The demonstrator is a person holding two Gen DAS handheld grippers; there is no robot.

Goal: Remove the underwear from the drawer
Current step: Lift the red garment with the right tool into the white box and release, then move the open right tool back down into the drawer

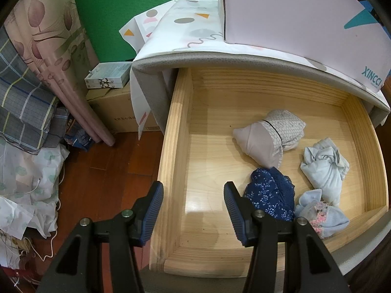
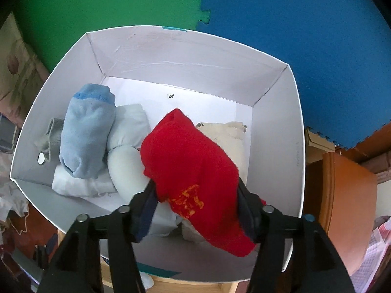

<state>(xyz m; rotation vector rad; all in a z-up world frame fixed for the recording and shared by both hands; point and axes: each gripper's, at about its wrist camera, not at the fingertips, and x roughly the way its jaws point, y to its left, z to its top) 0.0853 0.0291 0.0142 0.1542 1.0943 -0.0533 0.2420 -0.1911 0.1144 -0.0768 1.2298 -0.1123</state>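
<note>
Right tongs [image 2: 195, 205]: we see them clamped on a red garment [image 2: 193, 171] with orange printed characters near its lower edge, too distorted for us to read. The garment hangs between the two fingers above a white cardboard box [image 2: 276, 131]. Inside the box lie a light blue rolled piece [image 2: 85, 134], pale white rolled pieces [image 2: 127, 146] and a cream piece [image 2: 229, 136] partly behind the red one. A small printed "38" [image 2: 171, 96] sits on the box floor. Behind the box are green [image 2: 110, 2] and blue foam mats [image 2: 305, 36], joined by puzzle teeth.

Left tongs [image 1: 193, 210]: spread wide, holding nothing, poised over the front left corner of the open wooden drawer [image 1: 176, 127]. Underwear in the drawer, all toward its right half: a navy floral piece [image 1: 271, 195] just beside the right finger, a pale blue piece with pink lace trim [image 1: 322, 217], a pale blue crumpled piece [image 1: 325, 168], and a beige and grey patterned bundle [image 1: 268, 134] farther back.

Only the left view shows the box exterior [image 1: 305, 17], standing on the surface above the drawer on a patterned cloth [image 1: 185, 26], printed "XINCCI" [image 1: 372, 78] in teal. Also there only: a brown carton [image 1: 122, 112] on the wood floor [image 1: 110, 168] and a curtain [image 1: 48, 36]. Only the right view shows the box contents.
</note>
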